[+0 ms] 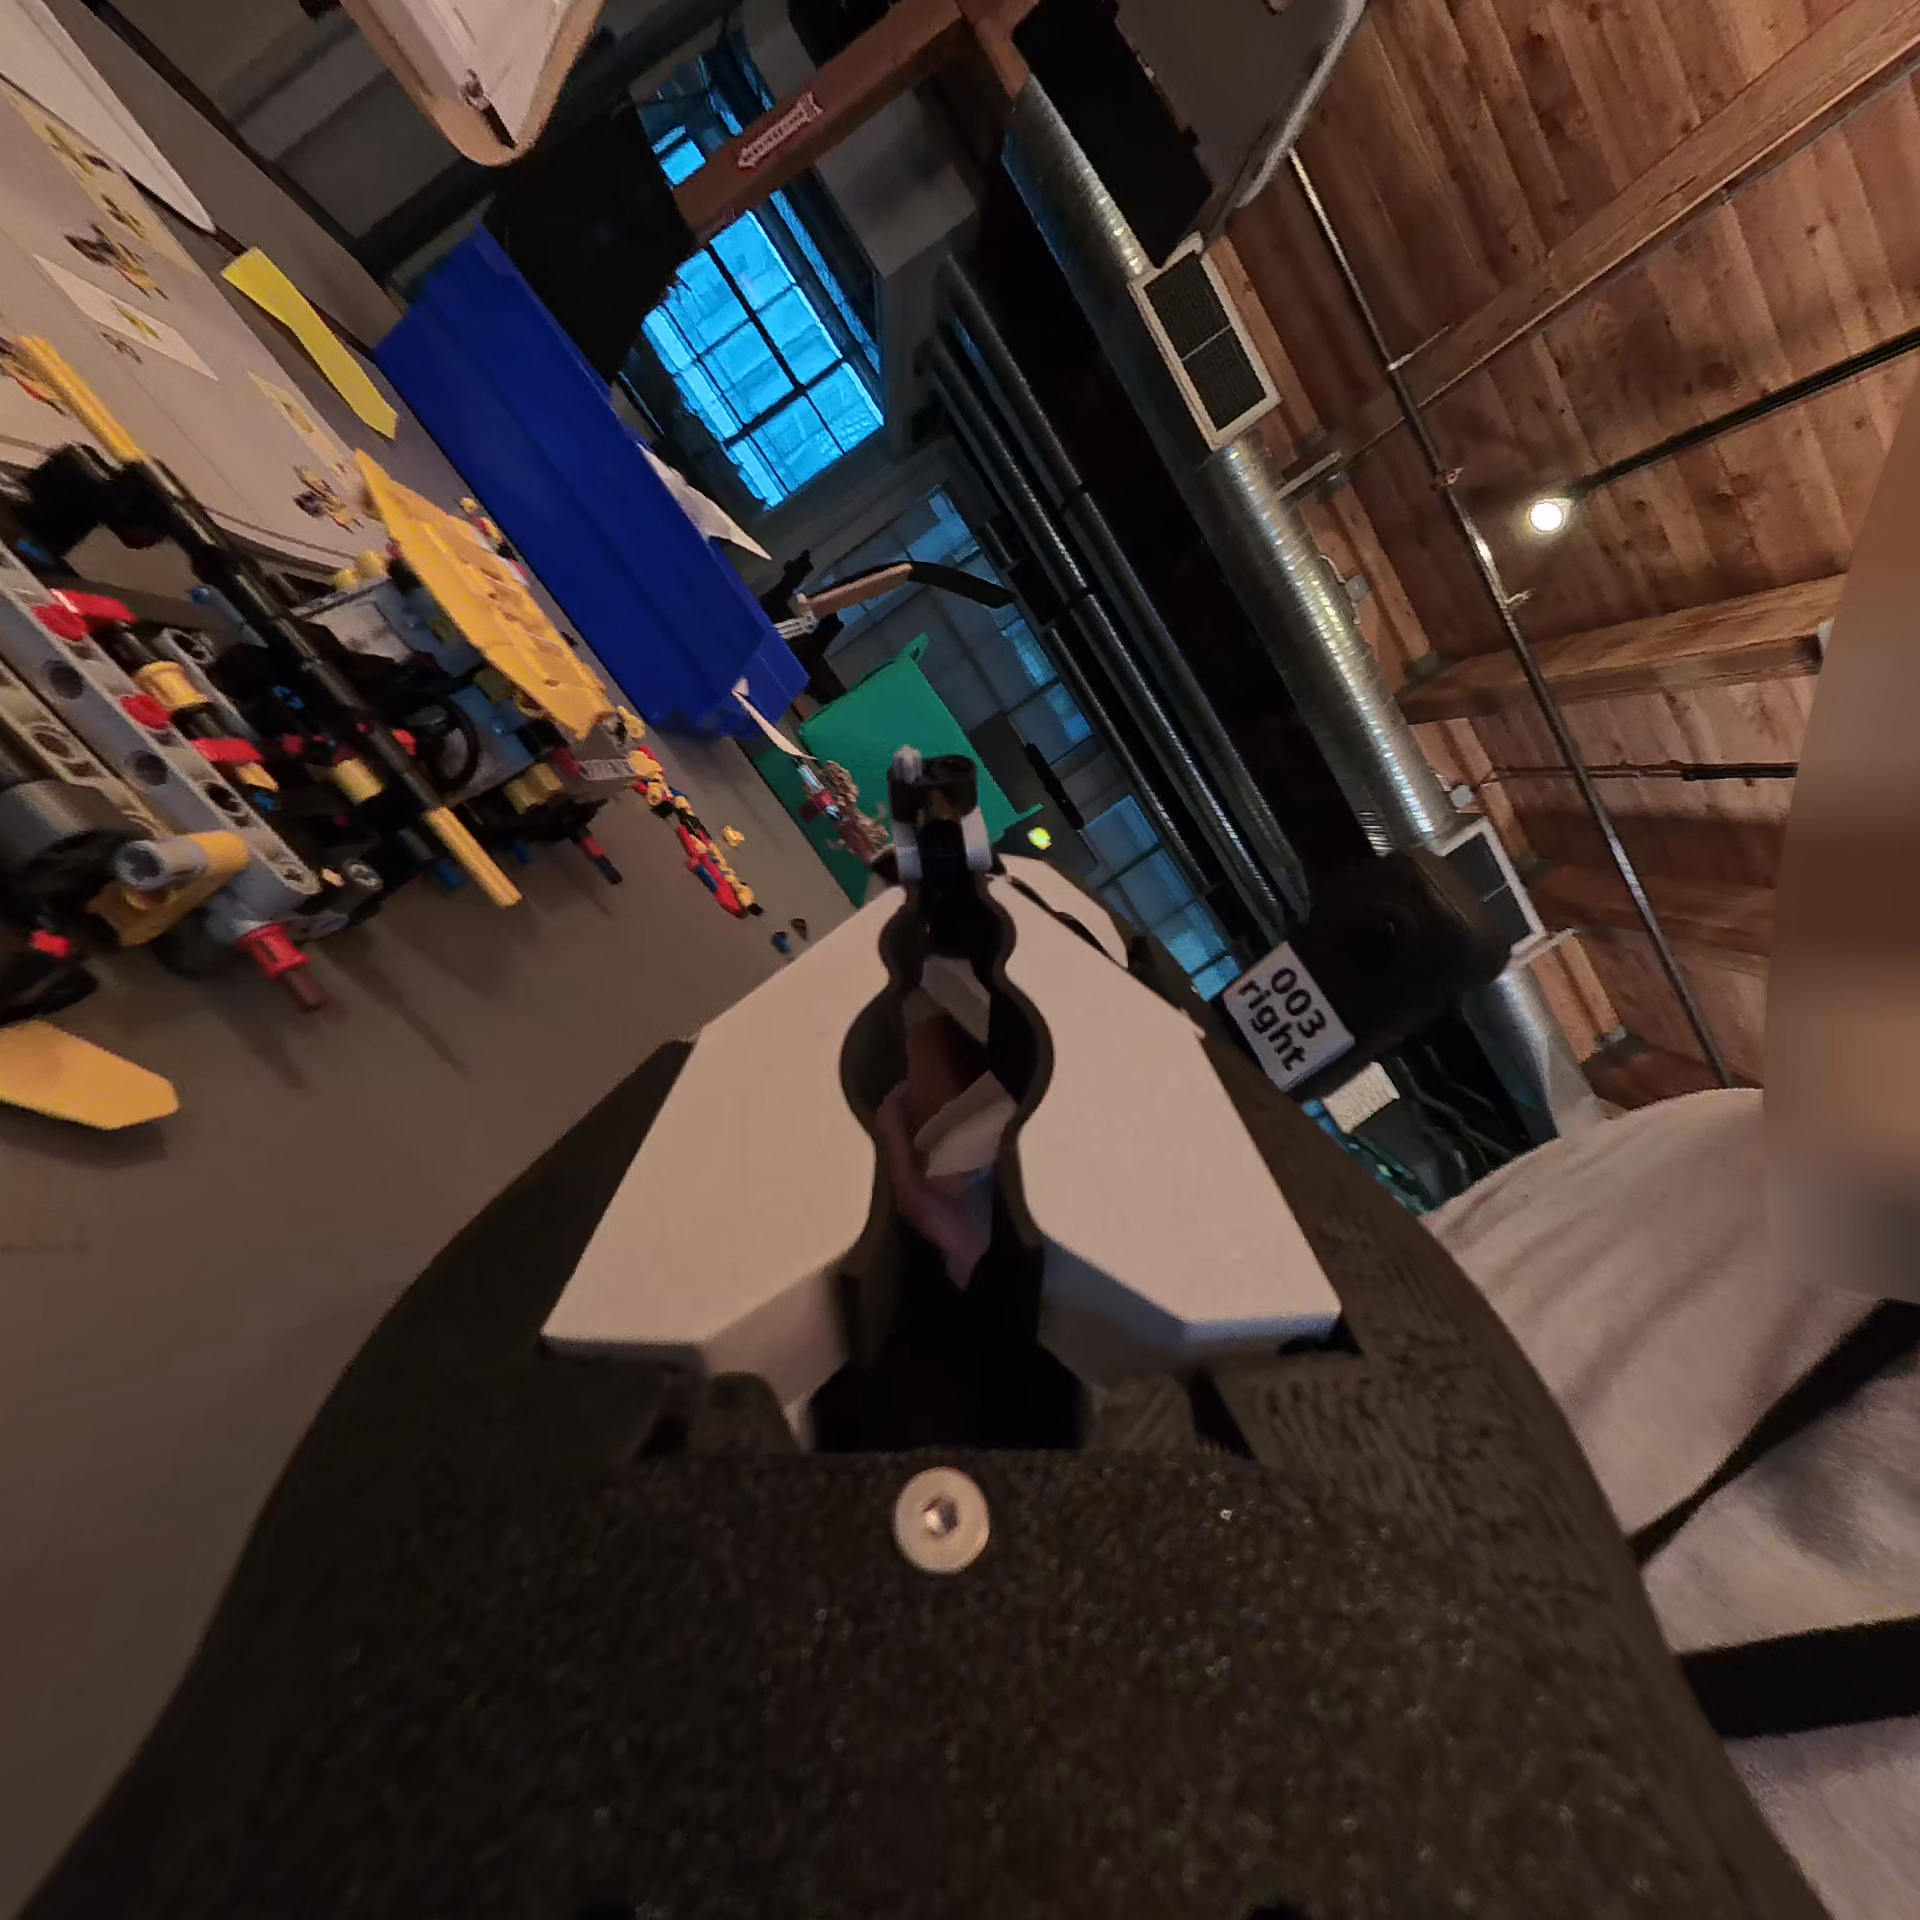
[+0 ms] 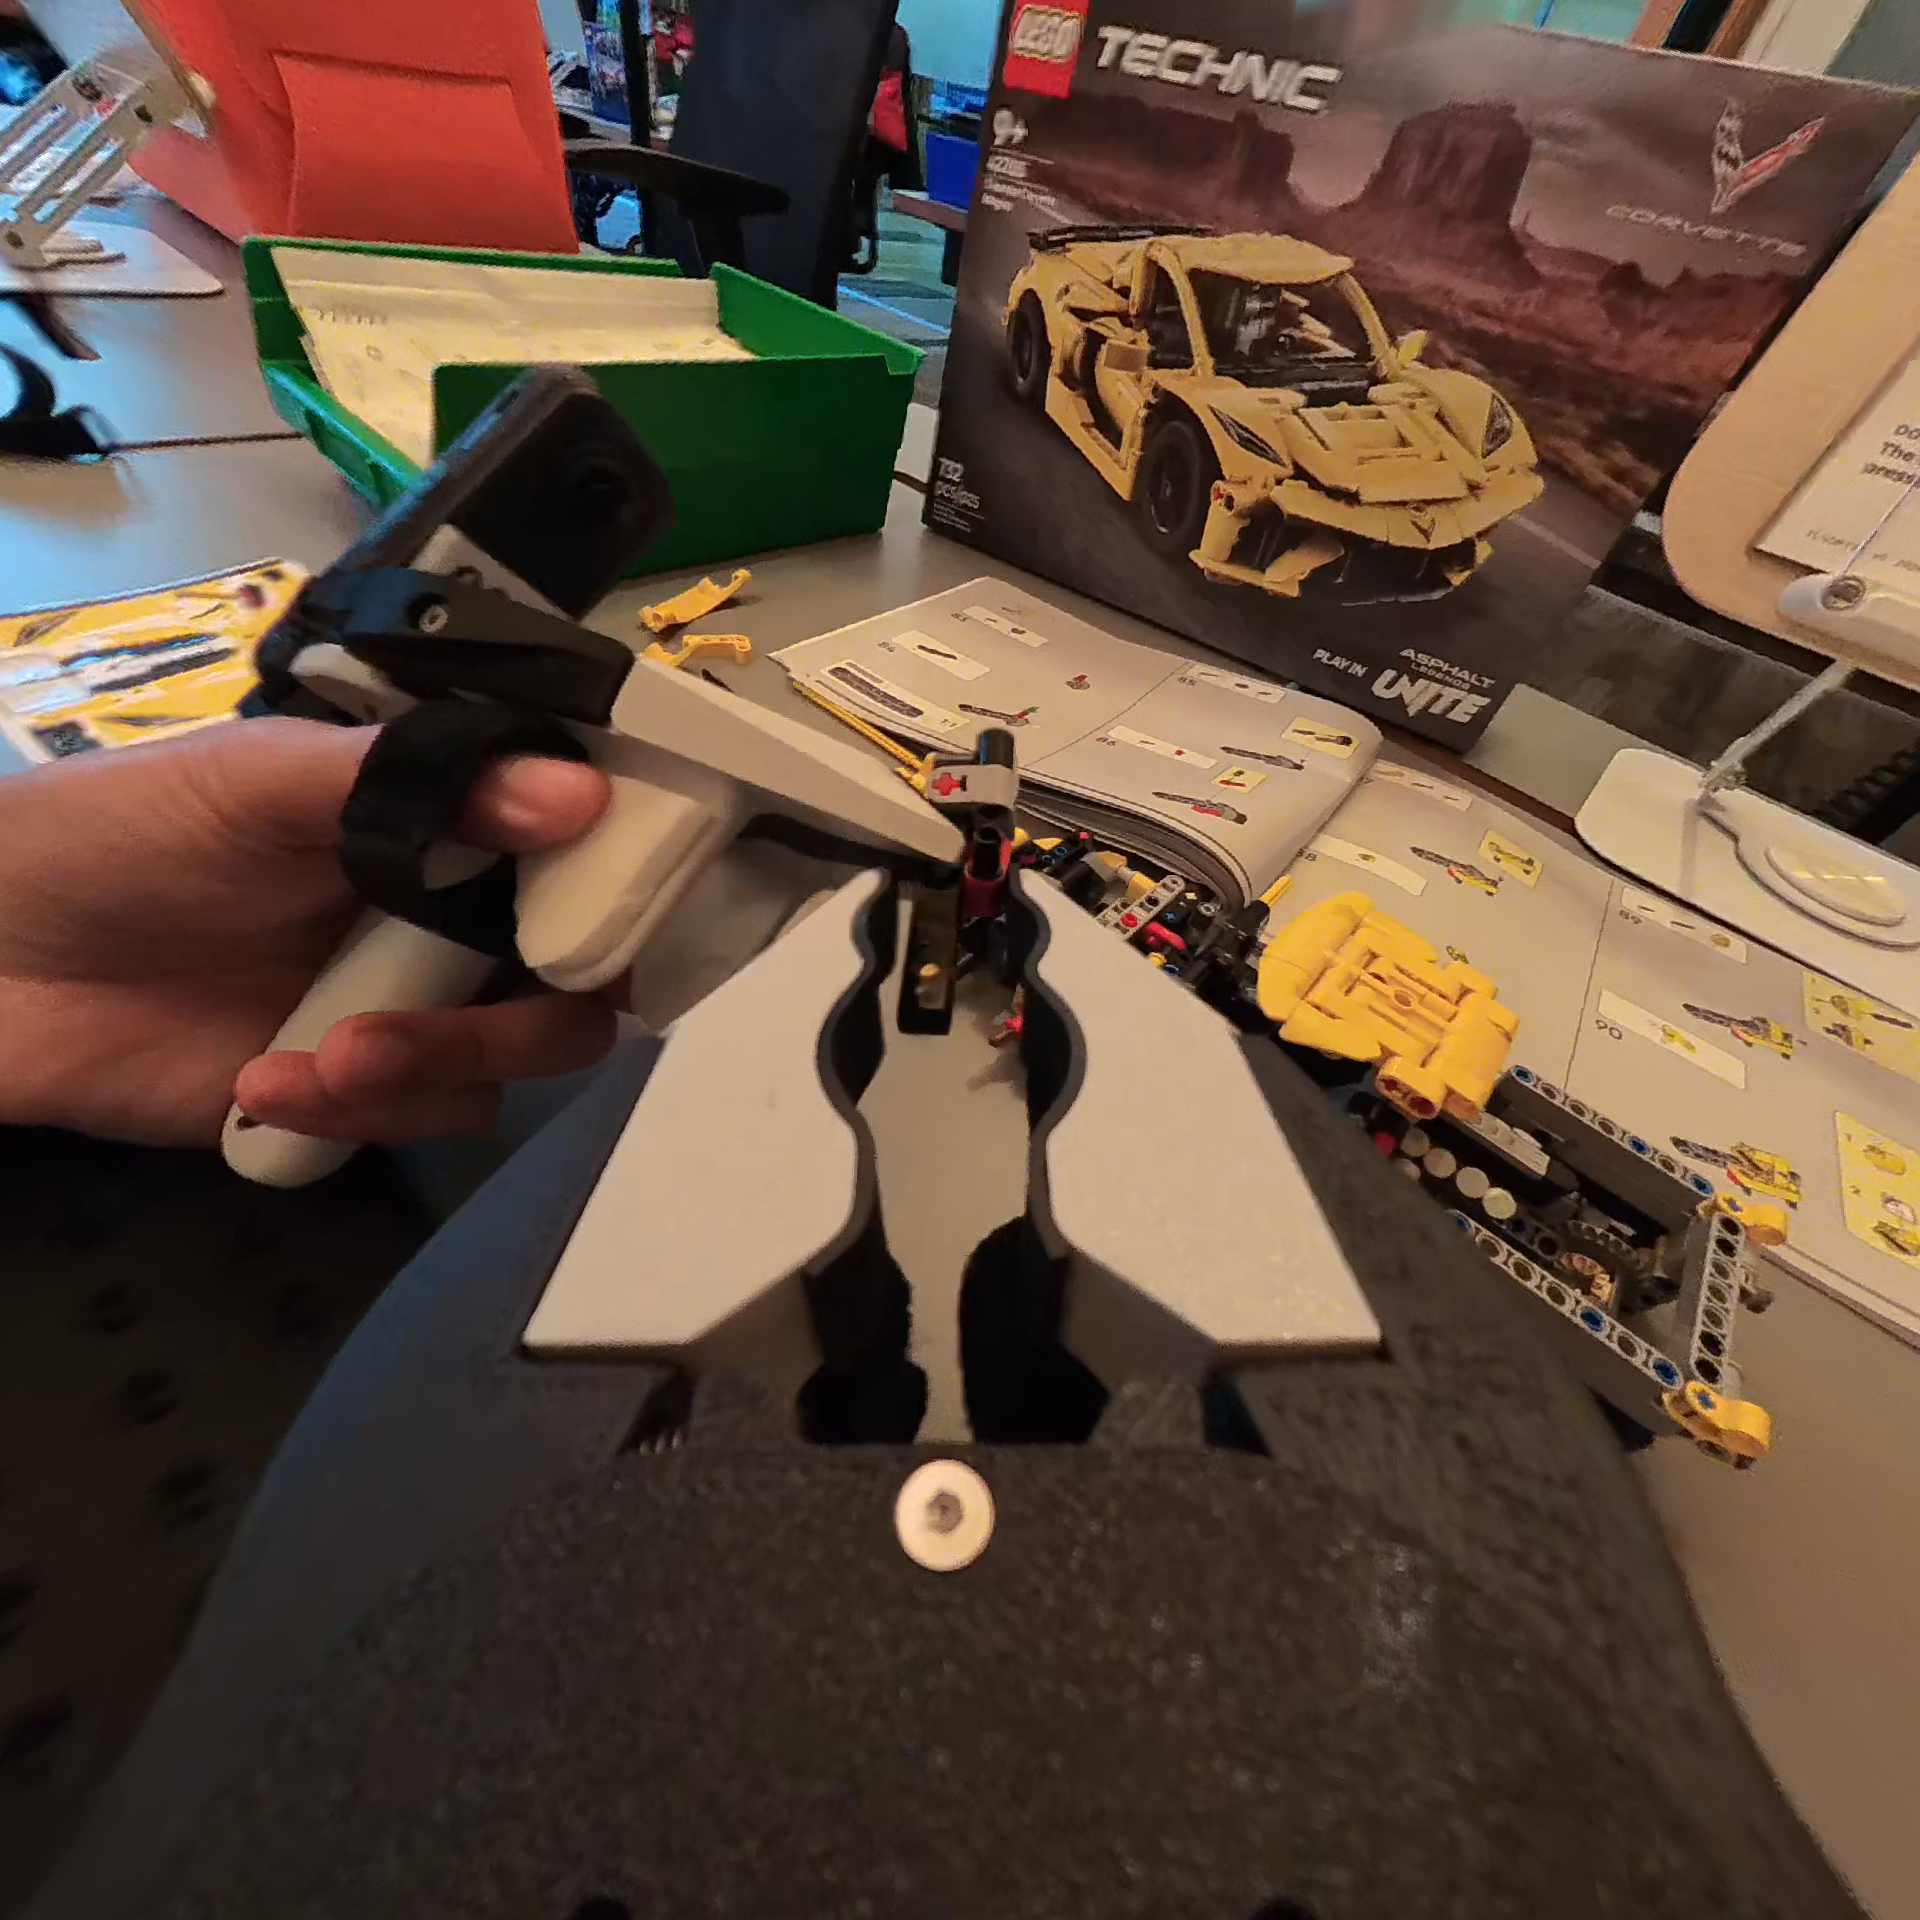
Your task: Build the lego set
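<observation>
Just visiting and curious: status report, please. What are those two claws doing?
Left gripper shut on grey connector. Right gripper shut on black beam, parts meeting above table. Chassis lies behind; nothing in the way.

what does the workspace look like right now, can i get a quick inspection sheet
surface: grey table, crowded.
job's things: half-built car frame, yellow car body part, open instruction booklet, set box standing behind.
clutter: green bin with paper bags, blue bin, loose small pieces.
grippers: left gripper shut on a small black and white piece; right gripper shut on a black and red piece.
cables: nothing seen.
surroundings: orange chair, wooden ceiling.
</observation>
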Available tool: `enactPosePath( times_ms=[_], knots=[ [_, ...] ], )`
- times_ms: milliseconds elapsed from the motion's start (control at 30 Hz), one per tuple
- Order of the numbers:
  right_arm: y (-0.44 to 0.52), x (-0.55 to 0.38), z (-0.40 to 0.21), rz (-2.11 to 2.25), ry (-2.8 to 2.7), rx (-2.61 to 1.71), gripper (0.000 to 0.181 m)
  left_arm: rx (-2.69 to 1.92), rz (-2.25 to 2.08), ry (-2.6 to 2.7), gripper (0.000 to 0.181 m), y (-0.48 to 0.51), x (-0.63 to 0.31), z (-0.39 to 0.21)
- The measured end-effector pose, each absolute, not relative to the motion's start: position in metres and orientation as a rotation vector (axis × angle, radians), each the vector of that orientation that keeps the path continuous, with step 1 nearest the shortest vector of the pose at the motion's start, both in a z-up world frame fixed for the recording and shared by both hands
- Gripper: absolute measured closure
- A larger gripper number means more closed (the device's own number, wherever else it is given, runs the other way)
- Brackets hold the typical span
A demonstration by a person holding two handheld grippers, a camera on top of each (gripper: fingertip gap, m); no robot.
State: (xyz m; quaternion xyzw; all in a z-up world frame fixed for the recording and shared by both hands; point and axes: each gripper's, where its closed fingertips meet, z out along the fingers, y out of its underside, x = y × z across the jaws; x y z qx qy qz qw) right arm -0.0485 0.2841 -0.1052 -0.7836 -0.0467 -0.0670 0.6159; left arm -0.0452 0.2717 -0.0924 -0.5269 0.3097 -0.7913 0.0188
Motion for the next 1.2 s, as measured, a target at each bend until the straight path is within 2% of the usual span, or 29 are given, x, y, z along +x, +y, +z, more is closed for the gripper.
enactPosePath(
  times_ms=[100, 367, 567, 733, 867, 1067, 1200],
  knots=[
    [0.285, -0.059, -0.102, -0.072, -0.158, -1.820, 0.142, -1.584, -2.581, 0.971, 0.174, 0.265, -0.049, -0.084],
    [0.277, -0.074, -0.094, 0.141, -0.250, -1.864, 0.125, -1.555, -2.777, 0.887, 0.174, 0.268, -0.053, -0.077],
    [0.270, -0.069, -0.099, 0.268, -0.251, -1.891, 0.141, -1.607, -2.750, 0.908, 0.174, 0.268, -0.050, -0.084],
    [0.253, -0.049, -0.099, 0.441, -0.188, -1.884, 0.135, -1.596, -2.708, 1.064, 0.174, 0.261, -0.054, -0.086],
    [0.246, -0.047, -0.083, 0.527, -0.375, -1.800, 0.135, -1.551, -2.784, 1.238, 0.174, 0.241, -0.060, -0.082],
    [0.244, -0.066, -0.089, 0.539, -0.726, -1.784, 0.141, -1.566, -2.861, 1.359, 0.174, 0.226, -0.063, -0.085],
    [0.248, -0.063, -0.093, 0.512, -0.768, -1.776, 0.145, -1.611, -2.858, 1.339, 0.174, 0.227, -0.060, -0.089]
  ],
)
